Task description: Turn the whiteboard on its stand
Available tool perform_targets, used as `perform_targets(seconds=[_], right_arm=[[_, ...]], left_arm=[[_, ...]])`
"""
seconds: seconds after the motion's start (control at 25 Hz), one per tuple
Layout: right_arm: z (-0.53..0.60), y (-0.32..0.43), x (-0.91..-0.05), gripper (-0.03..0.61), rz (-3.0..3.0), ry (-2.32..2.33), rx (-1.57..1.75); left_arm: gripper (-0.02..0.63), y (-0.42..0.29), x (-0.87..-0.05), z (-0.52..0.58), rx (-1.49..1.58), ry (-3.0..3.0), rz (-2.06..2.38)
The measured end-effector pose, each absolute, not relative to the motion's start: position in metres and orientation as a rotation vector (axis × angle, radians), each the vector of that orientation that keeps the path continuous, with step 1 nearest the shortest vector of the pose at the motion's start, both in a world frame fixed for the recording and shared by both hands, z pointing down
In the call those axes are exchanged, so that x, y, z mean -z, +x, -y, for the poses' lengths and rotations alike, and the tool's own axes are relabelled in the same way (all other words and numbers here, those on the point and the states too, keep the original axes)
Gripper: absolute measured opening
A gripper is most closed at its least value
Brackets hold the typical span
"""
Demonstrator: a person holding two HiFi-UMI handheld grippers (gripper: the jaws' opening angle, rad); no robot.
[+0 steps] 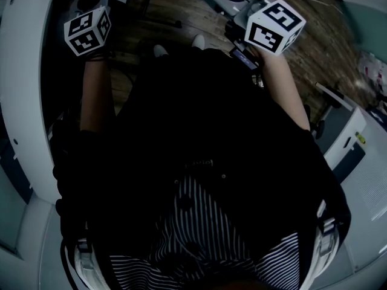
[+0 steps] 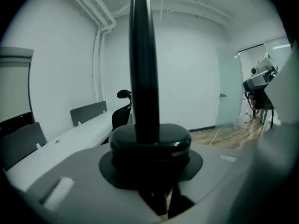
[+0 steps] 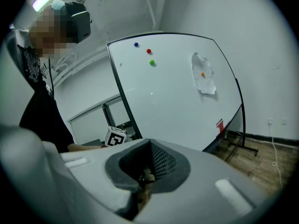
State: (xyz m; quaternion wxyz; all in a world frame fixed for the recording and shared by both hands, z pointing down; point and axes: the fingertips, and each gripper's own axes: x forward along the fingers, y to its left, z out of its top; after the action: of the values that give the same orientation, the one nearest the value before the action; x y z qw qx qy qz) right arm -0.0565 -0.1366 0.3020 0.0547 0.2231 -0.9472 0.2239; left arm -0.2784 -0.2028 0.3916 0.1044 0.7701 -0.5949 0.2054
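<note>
Left gripper (image 2: 150,146): jaws drawn narrow and clamped on the black frame edge (image 2: 144,55) of the whiteboard (image 3: 173,101). The edge rises upright from between the pads through the centre of the left gripper view. Right gripper (image 3: 147,169): jaws together, only a thin slit between the dark pads, nothing held. It sits apart from the board and faces its white writing side. Seen from there, the board leans in the frame on its stand (image 3: 243,147), whose black foot rests on the wooden floor (image 3: 268,164). The left gripper's marker cube (image 3: 115,136) shows low at the board's left-hand edge. On the board's face are a blue magnet (image 3: 136,44), a red magnet (image 3: 148,51), a green magnet (image 3: 151,62) and a crumpled sheet of paper (image 3: 204,76). Beyond the left gripper, a long white table (image 2: 70,139) runs along the wall.
</note>
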Motion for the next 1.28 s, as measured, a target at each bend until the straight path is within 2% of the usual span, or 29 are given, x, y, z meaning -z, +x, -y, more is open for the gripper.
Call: perform_targets(seconds=[0.76, 1.28], right_arm=[[0.139, -0.046, -0.295, 0.000, 2.911, 0.729, -0.687], [0.140, -0.023, -0.300, 0.001, 2.892, 0.823, -0.687]], left_arm=[[0.144, -0.204, -0.388, 0.152, -0.568, 2.322, 1.676], [0.144, -0.157, -0.390, 0.181, -0.468, 2.401, 1.630]])
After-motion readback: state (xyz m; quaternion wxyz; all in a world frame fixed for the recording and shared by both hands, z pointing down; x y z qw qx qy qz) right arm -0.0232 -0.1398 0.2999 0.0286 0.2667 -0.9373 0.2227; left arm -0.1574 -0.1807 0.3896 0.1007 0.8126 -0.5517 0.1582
